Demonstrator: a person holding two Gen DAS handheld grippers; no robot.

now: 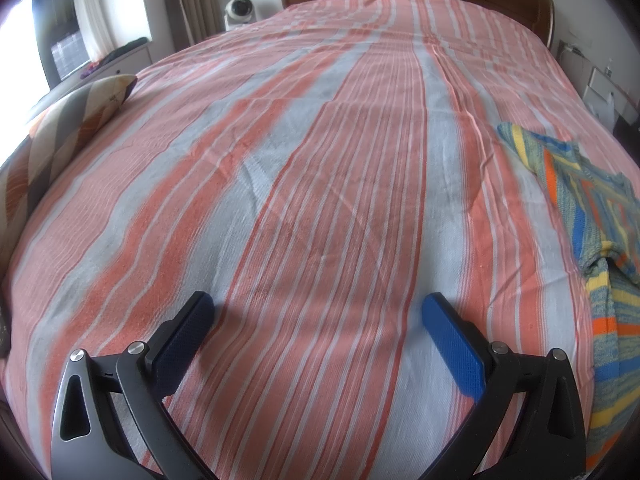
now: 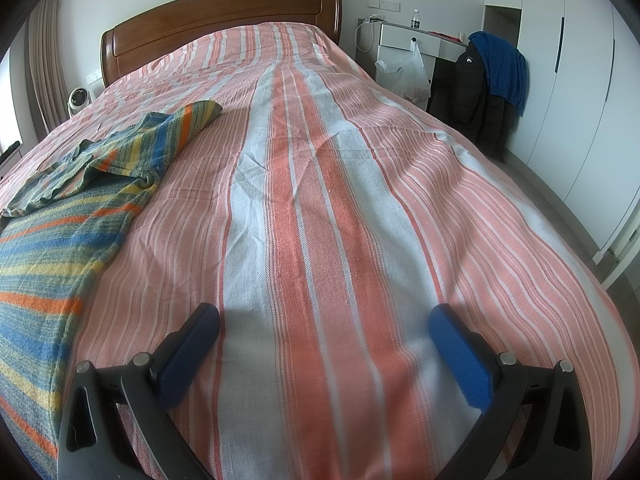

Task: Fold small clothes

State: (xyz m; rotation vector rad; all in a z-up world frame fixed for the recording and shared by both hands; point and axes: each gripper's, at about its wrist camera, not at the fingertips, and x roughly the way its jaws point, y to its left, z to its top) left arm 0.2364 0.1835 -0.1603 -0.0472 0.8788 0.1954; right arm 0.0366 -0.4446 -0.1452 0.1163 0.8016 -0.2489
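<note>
A small knitted garment with blue, yellow, orange and green stripes (image 2: 68,208) lies spread and partly rumpled on the bed, at the left of the right wrist view. It also shows at the right edge of the left wrist view (image 1: 596,240). My left gripper (image 1: 318,304) is open and empty, low over the striped bedspread, with the garment to its right. My right gripper (image 2: 324,316) is open and empty over the bedspread, with the garment to its left. Neither gripper touches the garment.
The bed has a pink, orange and white striped cover (image 2: 320,160) and a wooden headboard (image 2: 224,12). A patterned pillow (image 1: 60,136) lies at the bed's left edge. A small fan (image 1: 240,10), a white desk (image 2: 408,40) and a chair with jackets (image 2: 488,76) stand around the bed.
</note>
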